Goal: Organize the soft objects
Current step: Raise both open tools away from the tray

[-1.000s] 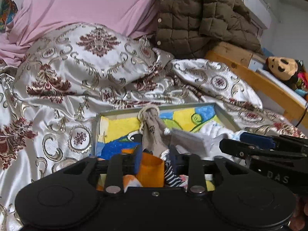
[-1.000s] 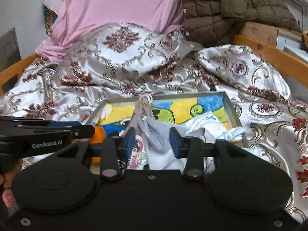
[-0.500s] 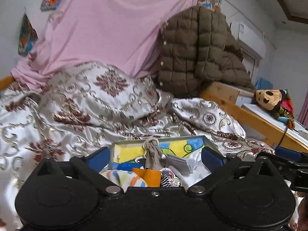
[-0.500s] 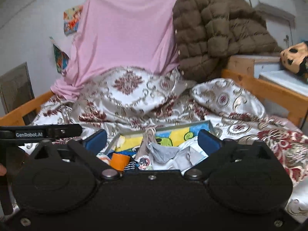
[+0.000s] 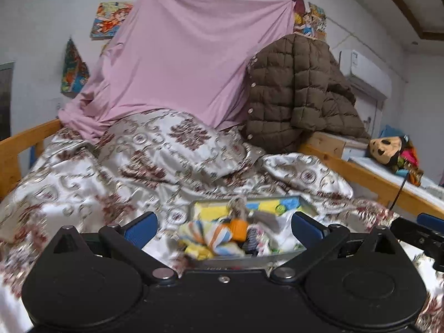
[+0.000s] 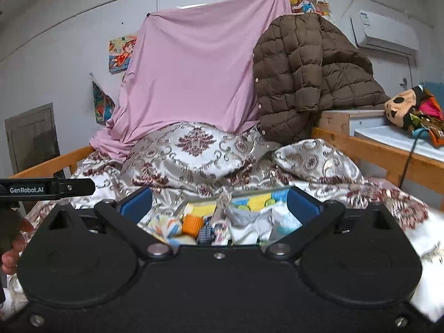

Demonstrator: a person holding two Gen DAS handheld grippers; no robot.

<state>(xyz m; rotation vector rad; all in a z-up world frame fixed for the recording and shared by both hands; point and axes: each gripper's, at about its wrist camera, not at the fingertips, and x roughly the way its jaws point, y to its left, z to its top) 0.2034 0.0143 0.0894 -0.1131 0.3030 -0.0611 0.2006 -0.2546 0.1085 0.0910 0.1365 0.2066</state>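
The left gripper (image 5: 223, 229) has its blue fingers (image 5: 141, 226) spread wide and holds nothing. Just past it, a tray (image 5: 306, 204) full of soft clothes (image 5: 205, 234) sits on the shiny blanket (image 5: 155, 161). The right gripper (image 6: 219, 205), on the tray's right, is spread wide and empty too; the tray (image 6: 279, 190) shows between its fingers.

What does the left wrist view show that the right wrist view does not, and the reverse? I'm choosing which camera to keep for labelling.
Only the left wrist view shows the right gripper entering at its right edge.

Only the right wrist view shows the grey wooden door panel on the left wall, the "GenRobot.AI" labelled left gripper, and a bare hand under it.

Both show the shallow grey tray of small soft cloth items, the pink draped sheet, and the brown quilted jacket.
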